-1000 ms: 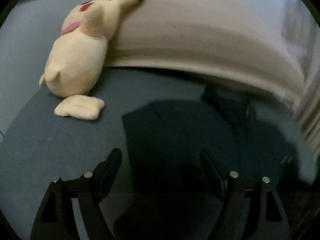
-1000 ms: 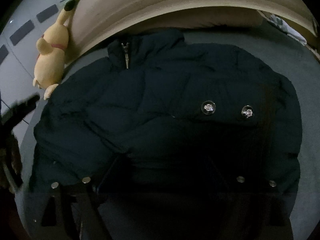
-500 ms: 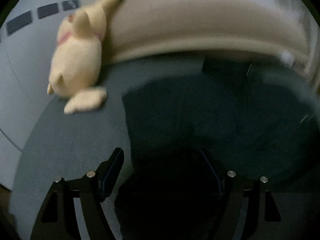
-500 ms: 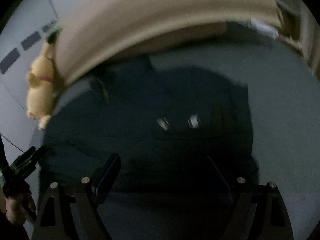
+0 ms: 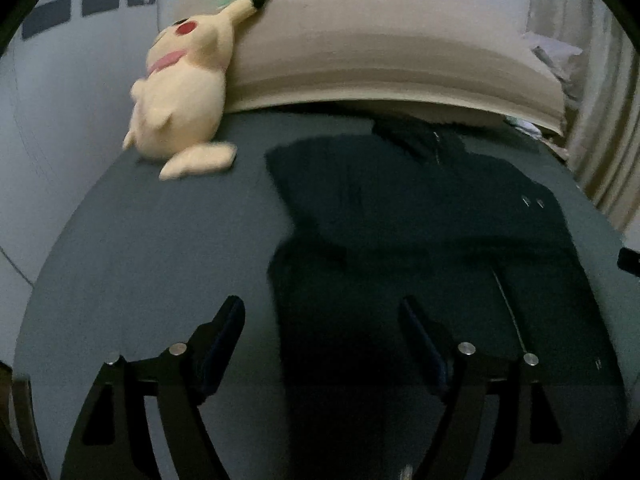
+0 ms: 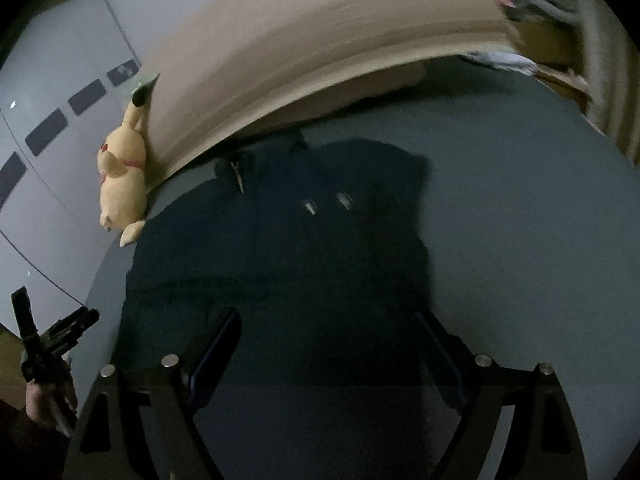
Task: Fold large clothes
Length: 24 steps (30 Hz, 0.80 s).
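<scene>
A dark navy padded jacket (image 5: 420,240) lies folded on the grey bed; it also shows in the right wrist view (image 6: 288,256), collar and zip toward the headboard, two metal snaps (image 6: 326,202) on top. My left gripper (image 5: 322,320) is open and empty, held above the jacket's near left edge. My right gripper (image 6: 326,336) is open and empty, held above the jacket's near edge. The left gripper and the hand holding it show at the lower left of the right wrist view (image 6: 44,344).
A yellow plush toy (image 5: 184,88) leans against the beige headboard (image 5: 380,40) at the bed's far left. A grey wall (image 5: 60,100) bounds the bed on the left. Curtains and clutter (image 6: 560,20) stand at the far right. Bare grey sheet (image 6: 520,220) lies right of the jacket.
Both grippers have pulled back and up from the jacket, so it looks smaller and farther off. Both stayed open and empty. The jacket has not moved.
</scene>
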{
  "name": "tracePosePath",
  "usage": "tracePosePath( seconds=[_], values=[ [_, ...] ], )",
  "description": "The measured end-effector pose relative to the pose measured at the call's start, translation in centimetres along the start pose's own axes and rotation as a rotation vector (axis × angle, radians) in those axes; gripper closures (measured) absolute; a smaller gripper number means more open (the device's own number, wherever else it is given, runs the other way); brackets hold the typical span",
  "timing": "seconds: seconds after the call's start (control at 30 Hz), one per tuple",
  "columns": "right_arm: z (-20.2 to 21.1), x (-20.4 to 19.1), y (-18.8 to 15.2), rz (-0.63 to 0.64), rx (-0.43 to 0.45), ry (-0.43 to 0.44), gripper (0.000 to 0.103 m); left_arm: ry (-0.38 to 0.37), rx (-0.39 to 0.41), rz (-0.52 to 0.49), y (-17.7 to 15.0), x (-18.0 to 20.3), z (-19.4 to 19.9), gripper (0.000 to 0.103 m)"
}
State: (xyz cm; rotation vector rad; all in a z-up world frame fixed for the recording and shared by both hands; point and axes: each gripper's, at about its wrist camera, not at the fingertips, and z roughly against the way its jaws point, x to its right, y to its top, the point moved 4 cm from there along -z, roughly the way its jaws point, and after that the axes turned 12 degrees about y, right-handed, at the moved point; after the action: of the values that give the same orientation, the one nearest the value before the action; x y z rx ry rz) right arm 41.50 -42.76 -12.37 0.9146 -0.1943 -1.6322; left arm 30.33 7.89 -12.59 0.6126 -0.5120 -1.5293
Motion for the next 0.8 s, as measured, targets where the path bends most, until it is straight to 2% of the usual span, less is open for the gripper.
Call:
tracePosePath(
  seconds=[0.13,0.2,0.3,0.33,0.4,0.5,0.57,0.67,0.8],
  values=[
    [4.6,3.3,-7.8,-0.117,-0.026,0.021,0.013,-0.027,-0.04,0.027,-5.7,-1.9,2.3,0.022],
    [5.8,5.1,-11.4,-0.194,-0.038,0.04,0.013,-0.044,-0.085,0.086,-9.2,-2.9,2.8,0.022],
    [6.6,7.1,-16.5,-0.335,-0.033,0.121,0.013,-0.112,-0.179,0.193,-12.5,-3.3,2.7,0.022],
    [7.0,7.0,-17.2,-0.336,-0.018,0.138,0.013,-0.146,-0.189,0.235,-13.8,-3.2,3.2,0.022],
    [7.5,6.0,-18.3,-0.329,0.0,0.187,0.012,-0.177,-0.177,0.248,-14.8,-2.8,4.2,0.022],
    [7.6,5.0,-19.0,-0.349,-0.008,0.302,0.012,-0.309,-0.197,0.285,-15.0,-1.8,5.3,0.021],
    [7.3,4.1,-19.3,-0.343,-0.003,0.327,0.012,-0.335,-0.191,0.31,-14.9,-1.8,5.4,0.019],
    [6.4,4.0,-19.4,-0.386,0.004,0.352,0.012,-0.362,-0.244,0.378,-15.5,-2.1,4.5,0.019],
    [6.2,3.3,-19.8,-0.409,0.019,0.424,0.012,-0.43,-0.224,0.396,-15.4,-2.0,5.6,0.019]
  ],
)
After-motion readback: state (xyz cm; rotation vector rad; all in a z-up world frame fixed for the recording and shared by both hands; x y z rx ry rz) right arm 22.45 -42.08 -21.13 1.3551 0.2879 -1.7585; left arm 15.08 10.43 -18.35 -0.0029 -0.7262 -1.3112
